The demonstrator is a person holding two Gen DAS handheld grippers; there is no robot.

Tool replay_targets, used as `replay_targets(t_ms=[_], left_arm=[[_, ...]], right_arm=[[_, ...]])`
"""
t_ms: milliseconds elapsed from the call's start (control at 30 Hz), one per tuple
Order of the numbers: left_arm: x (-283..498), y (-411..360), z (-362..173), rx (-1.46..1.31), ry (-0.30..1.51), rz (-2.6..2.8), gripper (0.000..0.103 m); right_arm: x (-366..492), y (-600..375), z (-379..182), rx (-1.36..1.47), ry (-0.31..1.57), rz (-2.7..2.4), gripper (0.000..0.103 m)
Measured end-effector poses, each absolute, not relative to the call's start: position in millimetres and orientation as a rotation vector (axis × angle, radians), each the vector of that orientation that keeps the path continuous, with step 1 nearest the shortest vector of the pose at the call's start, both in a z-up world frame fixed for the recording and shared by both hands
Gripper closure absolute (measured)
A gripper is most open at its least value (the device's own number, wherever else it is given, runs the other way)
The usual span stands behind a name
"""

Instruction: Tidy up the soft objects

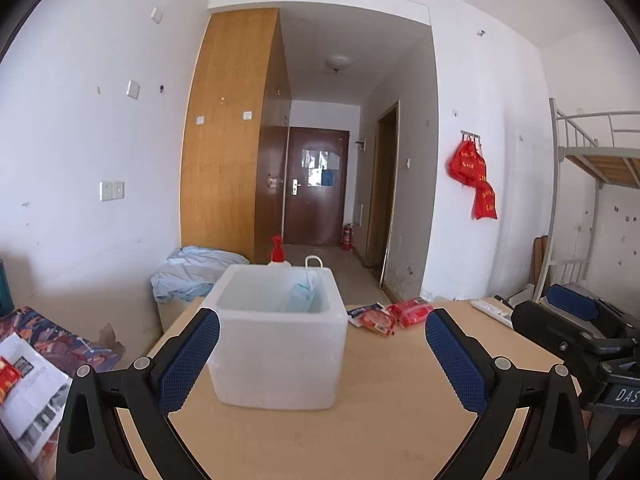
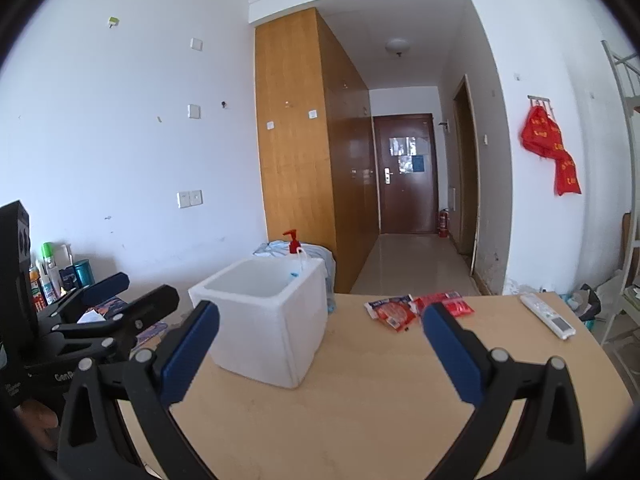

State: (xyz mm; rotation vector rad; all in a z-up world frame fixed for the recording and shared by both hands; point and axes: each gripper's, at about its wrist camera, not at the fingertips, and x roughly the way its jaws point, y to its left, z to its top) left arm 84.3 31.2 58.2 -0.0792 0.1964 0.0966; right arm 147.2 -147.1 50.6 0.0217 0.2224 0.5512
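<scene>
A white foam box stands on the wooden table; it also shows in the right wrist view. A light blue face mask leans inside it, its ear loop over the far rim. Two red snack packets lie flat behind and right of the box, also in the right wrist view. My left gripper is open and empty, its fingers on either side of the box's near face, apart from it. My right gripper is open and empty, above the table, right of the box.
A white remote lies at the table's far right. A red-topped pump bottle and crumpled blue cloth sit behind the box. Bottles and cans stand at left. A bunk bed frame is at right.
</scene>
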Motion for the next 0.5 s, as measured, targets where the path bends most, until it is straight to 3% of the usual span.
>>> replay_targets(t_ms=[500], left_arm=[[31.1, 0.2, -2.8, -0.042, 0.128, 0.09, 0.0]], right_arm=[[109.6, -171.6, -6.6, 0.065, 0.235, 0.493, 0.0]])
